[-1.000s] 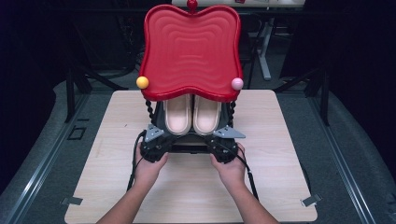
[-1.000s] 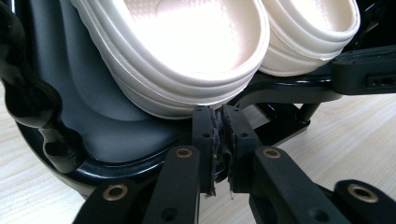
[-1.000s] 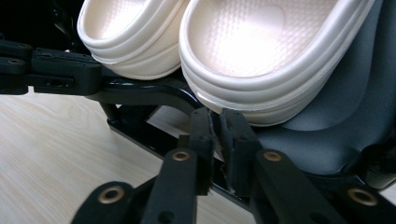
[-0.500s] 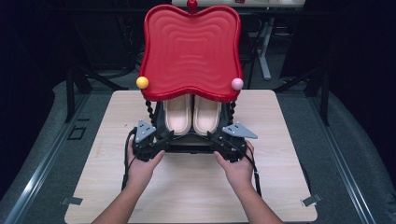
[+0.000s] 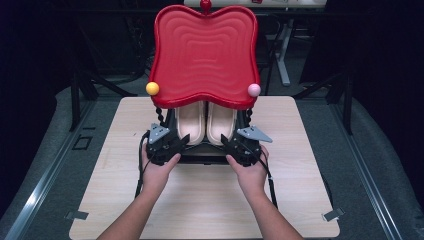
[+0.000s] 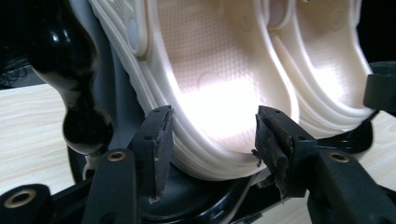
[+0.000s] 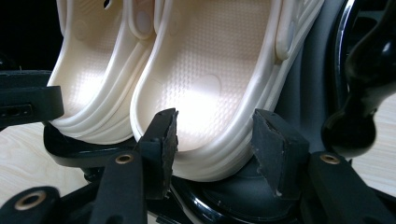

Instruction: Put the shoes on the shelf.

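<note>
The pair of cream clogs (image 5: 206,125) sits mid-frame on a black rack (image 5: 202,156) under the red tray (image 5: 204,55). Both the left gripper (image 5: 172,145) and right gripper (image 5: 231,145) have just been opening, fingers spread around the heels. Nudged on withdrawal, the clogs could slide off the rack.

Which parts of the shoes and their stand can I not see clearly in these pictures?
- High view: red tray covers the front parts of the cream clogs.
- Left gripper view: the left clog's toe is cut off at the top edge.
- Right gripper view: the black stand base lies in shadow.
</note>
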Action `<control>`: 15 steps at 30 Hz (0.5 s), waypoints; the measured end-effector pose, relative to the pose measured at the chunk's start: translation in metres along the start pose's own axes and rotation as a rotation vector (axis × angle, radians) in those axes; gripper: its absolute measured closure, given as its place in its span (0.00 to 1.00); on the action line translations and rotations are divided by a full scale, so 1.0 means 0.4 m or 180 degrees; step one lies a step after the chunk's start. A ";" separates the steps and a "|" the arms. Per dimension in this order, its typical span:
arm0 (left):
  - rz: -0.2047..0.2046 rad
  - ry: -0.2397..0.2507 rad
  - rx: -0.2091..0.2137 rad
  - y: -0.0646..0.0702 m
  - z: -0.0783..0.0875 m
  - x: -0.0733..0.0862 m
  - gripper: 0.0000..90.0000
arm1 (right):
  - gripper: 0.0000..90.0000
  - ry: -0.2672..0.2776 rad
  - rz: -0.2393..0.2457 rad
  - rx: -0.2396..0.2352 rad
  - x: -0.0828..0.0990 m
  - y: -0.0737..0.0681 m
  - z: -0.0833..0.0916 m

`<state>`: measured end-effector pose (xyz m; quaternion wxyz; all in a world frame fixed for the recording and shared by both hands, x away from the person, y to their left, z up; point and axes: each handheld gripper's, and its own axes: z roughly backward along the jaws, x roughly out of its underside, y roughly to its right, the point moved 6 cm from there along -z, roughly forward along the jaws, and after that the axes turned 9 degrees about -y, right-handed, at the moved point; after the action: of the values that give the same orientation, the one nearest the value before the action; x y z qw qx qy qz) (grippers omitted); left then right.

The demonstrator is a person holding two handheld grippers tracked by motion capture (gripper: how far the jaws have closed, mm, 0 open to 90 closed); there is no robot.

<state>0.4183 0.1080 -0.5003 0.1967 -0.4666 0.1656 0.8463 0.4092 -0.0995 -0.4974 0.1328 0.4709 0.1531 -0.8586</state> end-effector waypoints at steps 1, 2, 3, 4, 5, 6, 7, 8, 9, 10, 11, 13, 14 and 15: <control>0.0017 0.0005 -0.0003 0.000 -0.001 0.000 0.53 | 0.56 -0.0010 -0.0002 0.0002 0.000 0.001 -0.001; 0.0018 0.0005 -0.0007 -0.001 -0.002 0.000 0.53 | 0.57 -0.0011 -0.0019 0.0000 0.000 0.001 -0.002; 0.0013 0.0009 -0.0022 -0.001 -0.003 0.000 0.54 | 0.59 -0.0008 -0.0022 0.0016 0.000 0.002 -0.003; 0.0005 0.0012 -0.0031 -0.002 -0.003 0.000 0.55 | 0.59 -0.0006 -0.0019 0.0020 0.000 0.003 -0.003; -0.0002 0.0006 -0.0043 -0.003 -0.003 0.000 0.57 | 0.61 -0.0008 -0.0019 0.0023 0.000 0.004 -0.003; -0.0007 0.0009 -0.0040 -0.003 -0.003 0.000 0.57 | 0.62 -0.0004 -0.0026 0.0021 0.000 0.005 -0.003; -0.0020 0.0013 -0.0032 -0.003 -0.004 -0.001 0.58 | 0.62 0.0002 -0.0022 0.0011 -0.001 0.006 -0.003; -0.0017 0.0015 -0.0037 -0.003 -0.004 -0.001 0.59 | 0.63 -0.0015 -0.0036 0.0007 -0.001 0.007 -0.003; -0.0010 0.0012 -0.0038 -0.003 -0.005 -0.002 0.59 | 0.65 -0.0011 -0.0035 0.0008 -0.001 0.008 -0.003; 0.0003 0.0015 -0.0024 -0.002 -0.006 -0.003 0.60 | 0.66 0.0001 -0.0020 0.0032 -0.002 0.010 -0.004; -0.0003 0.0005 -0.0026 -0.004 -0.006 -0.004 0.60 | 0.67 0.0019 -0.0004 0.0051 -0.004 0.011 -0.004; 0.0004 -0.0034 -0.0024 -0.005 -0.005 -0.007 0.61 | 0.68 0.0022 0.0003 0.0040 -0.006 0.012 -0.006; 0.0013 -0.0049 -0.0027 -0.004 -0.005 -0.008 0.62 | 0.68 0.0016 0.0007 0.0030 -0.007 0.011 -0.009; 0.0018 -0.0040 -0.0022 -0.004 -0.006 -0.009 0.62 | 0.68 0.0022 0.0016 0.0038 -0.009 0.011 -0.012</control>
<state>0.4227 0.1076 -0.4985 0.1937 -0.4615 0.1627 0.8503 0.4162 -0.1014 -0.4974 0.1317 0.4751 0.1473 -0.8575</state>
